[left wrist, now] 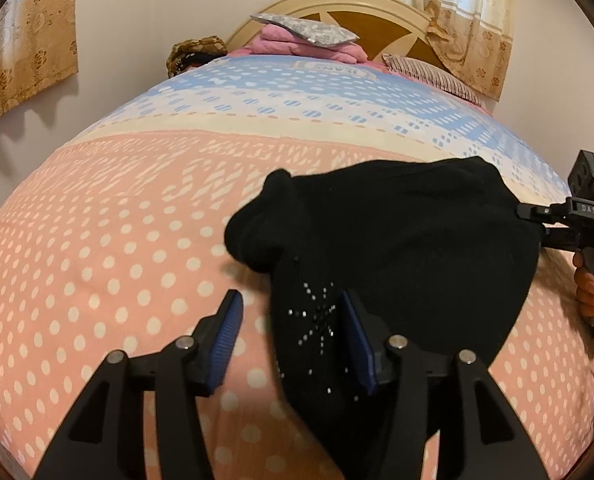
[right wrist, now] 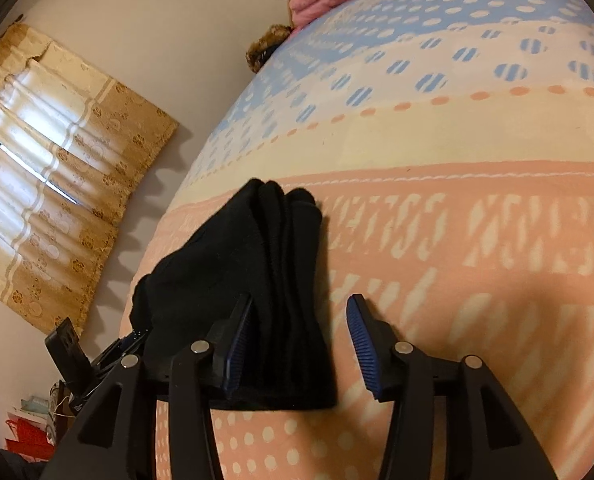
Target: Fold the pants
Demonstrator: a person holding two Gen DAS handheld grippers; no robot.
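Black pants [left wrist: 397,240] with a rhinestone star lie folded in a bundle on the pink dotted bedspread [left wrist: 97,240]. My left gripper [left wrist: 293,316] is open, its jaws apart over the near left edge of the pants, the right finger over the cloth. In the right wrist view the pants [right wrist: 257,280] lie stacked in layers. My right gripper [right wrist: 301,320] is open, straddling the pants' near right edge; nothing is pinched. The right gripper also shows in the left wrist view [left wrist: 537,224] at the pants' right edge, held by a hand.
The bed's wooden headboard [left wrist: 377,12] stands at the far end with pink bedding [left wrist: 297,40] and a grey pillow [left wrist: 305,30]. Curtains [left wrist: 29,48] hang on the left wall. The bed's left edge [right wrist: 169,200] drops off near the pants.
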